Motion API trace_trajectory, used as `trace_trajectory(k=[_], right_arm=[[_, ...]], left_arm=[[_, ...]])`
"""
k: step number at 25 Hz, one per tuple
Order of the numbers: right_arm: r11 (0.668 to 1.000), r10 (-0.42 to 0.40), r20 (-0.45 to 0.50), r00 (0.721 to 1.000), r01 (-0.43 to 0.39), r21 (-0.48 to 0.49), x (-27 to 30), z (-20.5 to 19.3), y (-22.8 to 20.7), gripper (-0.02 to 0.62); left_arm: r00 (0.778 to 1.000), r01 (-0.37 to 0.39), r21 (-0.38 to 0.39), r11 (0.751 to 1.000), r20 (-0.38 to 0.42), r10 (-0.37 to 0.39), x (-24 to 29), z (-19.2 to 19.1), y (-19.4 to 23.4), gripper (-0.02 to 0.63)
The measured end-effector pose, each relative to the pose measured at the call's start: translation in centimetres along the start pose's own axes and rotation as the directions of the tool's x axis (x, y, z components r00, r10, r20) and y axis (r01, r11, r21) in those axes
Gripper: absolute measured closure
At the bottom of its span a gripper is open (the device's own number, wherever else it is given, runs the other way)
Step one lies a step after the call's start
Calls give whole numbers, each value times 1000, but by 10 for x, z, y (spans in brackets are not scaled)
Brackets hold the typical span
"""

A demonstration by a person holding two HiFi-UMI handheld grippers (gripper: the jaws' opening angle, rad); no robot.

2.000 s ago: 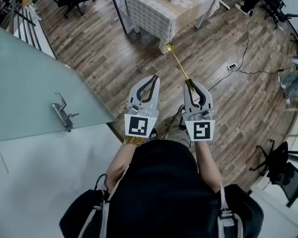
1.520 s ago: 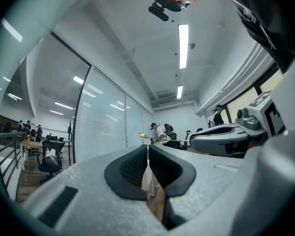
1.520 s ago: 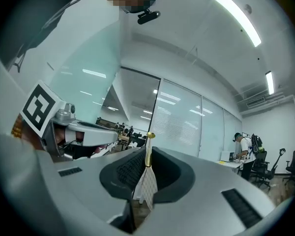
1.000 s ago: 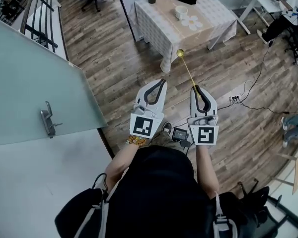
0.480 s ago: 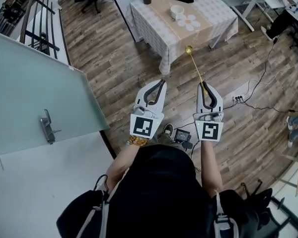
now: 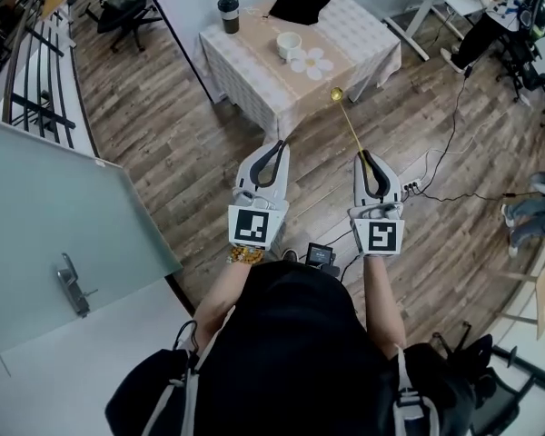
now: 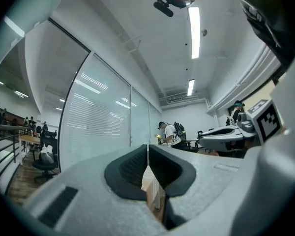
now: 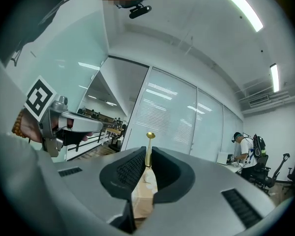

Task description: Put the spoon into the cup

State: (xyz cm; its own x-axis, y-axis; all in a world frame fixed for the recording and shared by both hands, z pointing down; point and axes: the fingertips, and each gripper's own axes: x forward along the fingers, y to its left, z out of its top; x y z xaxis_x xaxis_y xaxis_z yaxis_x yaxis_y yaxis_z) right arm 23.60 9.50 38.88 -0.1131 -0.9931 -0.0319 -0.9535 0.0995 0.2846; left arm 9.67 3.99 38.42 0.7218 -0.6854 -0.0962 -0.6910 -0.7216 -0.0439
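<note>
The right claw (image 6: 364,156) is clamping the spoon (image 6: 347,123) by its handle, bowl pointing toward the bench (image 6: 254,84), where the cup (image 6: 289,44) is sitting. The left claw (image 6: 276,147) is hanging closed, empty.

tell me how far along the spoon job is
Done: the right gripper has the spoon in its fingers. In hand: it is held above the floor, short of the table. Left: reaching the white cup and dropping it in. The left gripper is shut, empty.

Table (image 6: 363,34) carries cup (image 6: 289,44), tumbler (image 6: 228,13) — and black cloth (image 6: 300,3).
</note>
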Motion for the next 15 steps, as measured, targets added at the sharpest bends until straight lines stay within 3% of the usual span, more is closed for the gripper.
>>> trace_trajectory(k=[5, 10, 15], right_arm=[[998, 25, -32, 999, -27, -62, 53, 5, -6, 560], [995, 48, -126, 991, -58, -79, 106, -3, -9, 560], [999, 38, -155, 987, -38, 4, 146, -15, 0, 560]], left_arm=[[999, 16, 23, 1000, 31, -16, 41, 2, 44, 581], [1000, 6, -17, 1000, 30, -6, 77, -5, 98, 581], [997, 6, -39, 999, 71, -4, 95, -13, 134, 581]])
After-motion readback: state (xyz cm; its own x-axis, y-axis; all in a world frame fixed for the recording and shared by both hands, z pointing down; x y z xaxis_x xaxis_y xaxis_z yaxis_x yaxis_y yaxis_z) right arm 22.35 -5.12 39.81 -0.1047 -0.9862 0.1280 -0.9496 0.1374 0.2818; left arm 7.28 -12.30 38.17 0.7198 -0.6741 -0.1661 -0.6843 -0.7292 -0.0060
